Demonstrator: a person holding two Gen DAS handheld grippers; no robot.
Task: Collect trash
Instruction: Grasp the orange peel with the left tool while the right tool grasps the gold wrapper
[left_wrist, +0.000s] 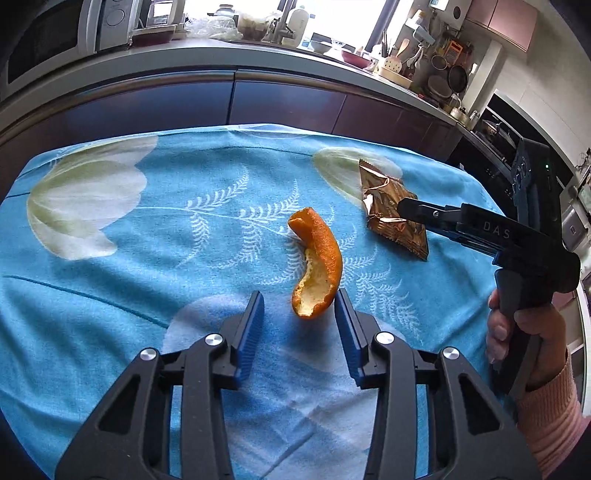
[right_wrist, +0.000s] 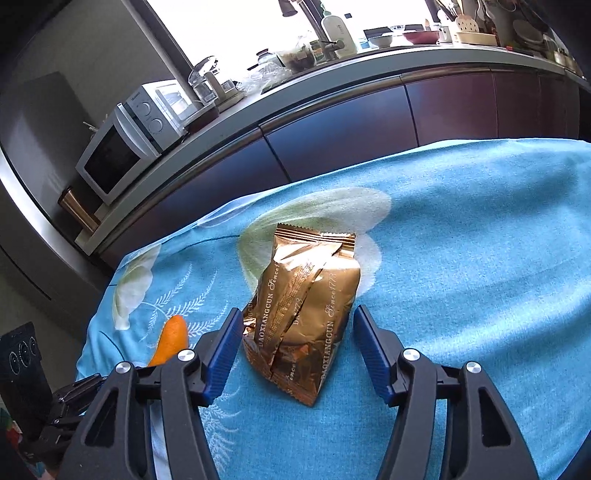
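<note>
1. Left gripper (left_wrist: 299, 306): its blue ribbed pads (left_wrist: 251, 325) are spread wide and hold nothing. The near, pith-side end of the curved orange peel strip (left_wrist: 317, 266) lies between them, close to the right pad and possibly touching it, well clear of the left one.
2. Beyond the fingertips, the orange peel strip arches away over the blue floral tablecloth (left_wrist: 147, 295), its far end curling upward.
3. Right gripper (right_wrist: 295, 325): the fingers are likewise spread wide and empty. The crumpled gold foil snack wrapper (right_wrist: 306, 295) lies between them, its near corner reaching back past the tips toward the camera; the left pad (right_wrist: 221, 350) is just beside the wrapper's edge, the right pad apart from it.
4. Past the tips, the wrapper's serrated far seam rests on a pale flower printed on the cloth.
5. Farther off: dark kitchen cabinets (right_wrist: 369, 122) and a white microwave oven (right_wrist: 122, 147).
6. Risks, as judged. The off-centre peel may be pushed sideways or roll out as the fingers close. The slick foil may buckle and slip free. Either pair of pads, if low, may pinch and drag the loose cloth. No trash bin is visible.
</note>
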